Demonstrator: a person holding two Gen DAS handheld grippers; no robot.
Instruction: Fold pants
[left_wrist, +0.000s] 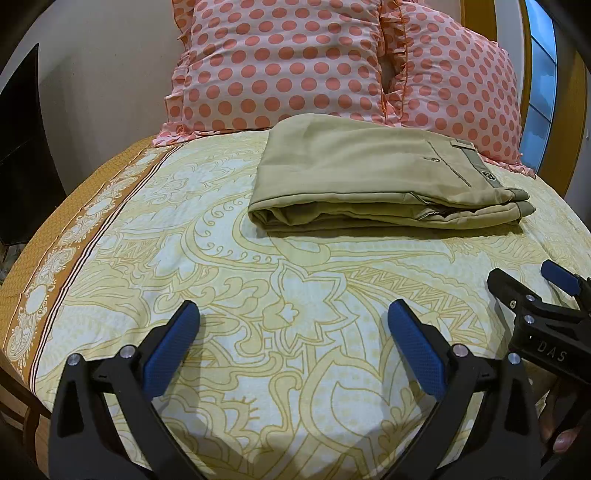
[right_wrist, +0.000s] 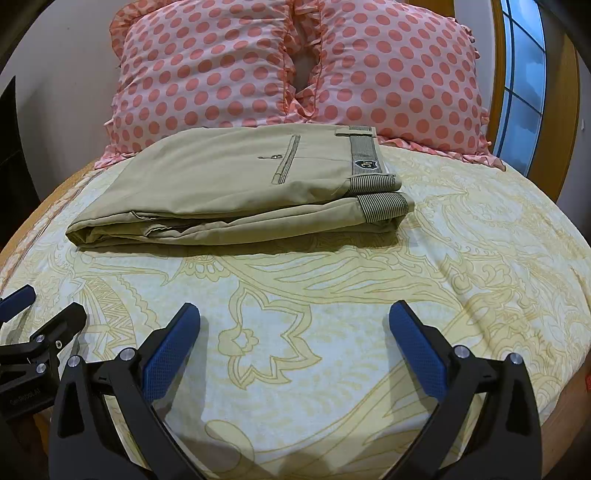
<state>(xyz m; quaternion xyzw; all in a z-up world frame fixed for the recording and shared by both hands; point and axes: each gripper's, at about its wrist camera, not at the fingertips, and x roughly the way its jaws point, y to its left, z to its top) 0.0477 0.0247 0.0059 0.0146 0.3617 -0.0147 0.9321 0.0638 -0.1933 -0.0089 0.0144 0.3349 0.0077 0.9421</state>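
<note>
Khaki pants (left_wrist: 369, 177) lie folded in a flat stack on the bed, waistband to the right, just in front of the pillows; they also show in the right wrist view (right_wrist: 229, 188). My left gripper (left_wrist: 293, 317) is open and empty, low over the sheet, well short of the pants. My right gripper (right_wrist: 293, 317) is open and empty too, side by side with the left. The right gripper also shows at the right edge of the left wrist view (left_wrist: 532, 284), and the left gripper at the left edge of the right wrist view (right_wrist: 40, 306).
The bed has a yellow patterned sheet (left_wrist: 295, 277) with an orange border (left_wrist: 55, 266) at the left. Two pink polka-dot pillows (right_wrist: 207, 70) (right_wrist: 399, 74) lean against the wall behind the pants. A window (right_wrist: 524, 74) is at the right.
</note>
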